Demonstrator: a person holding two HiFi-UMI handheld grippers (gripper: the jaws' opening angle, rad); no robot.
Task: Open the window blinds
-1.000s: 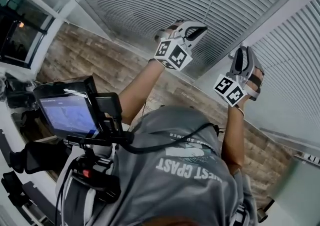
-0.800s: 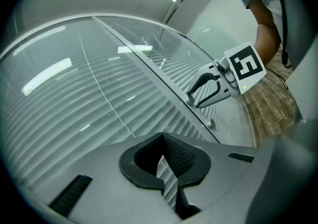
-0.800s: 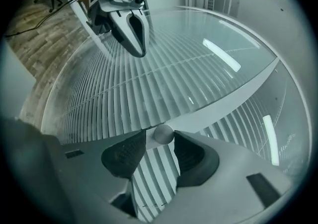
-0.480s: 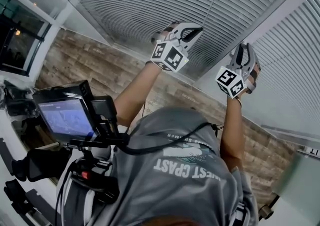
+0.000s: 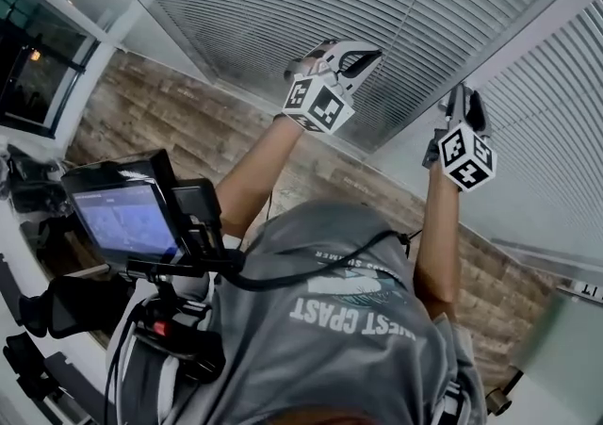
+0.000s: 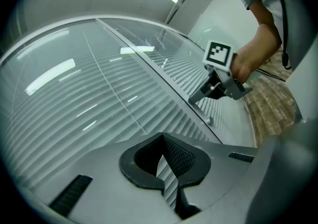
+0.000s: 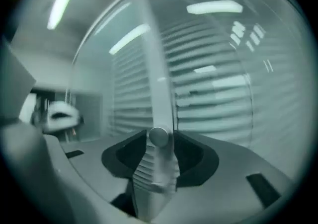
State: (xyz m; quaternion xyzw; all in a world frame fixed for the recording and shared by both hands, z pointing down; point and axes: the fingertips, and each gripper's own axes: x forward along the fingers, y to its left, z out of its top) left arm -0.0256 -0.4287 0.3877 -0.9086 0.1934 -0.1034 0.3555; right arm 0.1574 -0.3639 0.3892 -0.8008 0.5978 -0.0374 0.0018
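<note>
Grey slatted blinds (image 5: 283,8) sit shut behind glass, and they also fill the left gripper view (image 6: 89,94). A white mullion (image 5: 528,27) separates two panes. My right gripper (image 5: 462,91) is raised against this mullion. In the right gripper view its jaws (image 7: 159,141) close on a small round silver knob (image 7: 159,136) that sits on the mullion (image 7: 158,69). From the left gripper view, the right gripper (image 6: 193,101) points at the mullion. My left gripper (image 5: 377,55) is held up before the left pane, shut and empty (image 6: 161,143).
Another small knob (image 6: 209,119) sticks out of the mullion below the right gripper. A screen rig (image 5: 127,216) hangs at the person's chest. A wood-patterned surface (image 5: 170,112) lies under the window. At far left is a dark window (image 5: 38,74).
The right gripper has rolled: its marker cube swung from lower left to directly below the jaws, while the tips stayed at the mullion. The left gripper has kept still.
</note>
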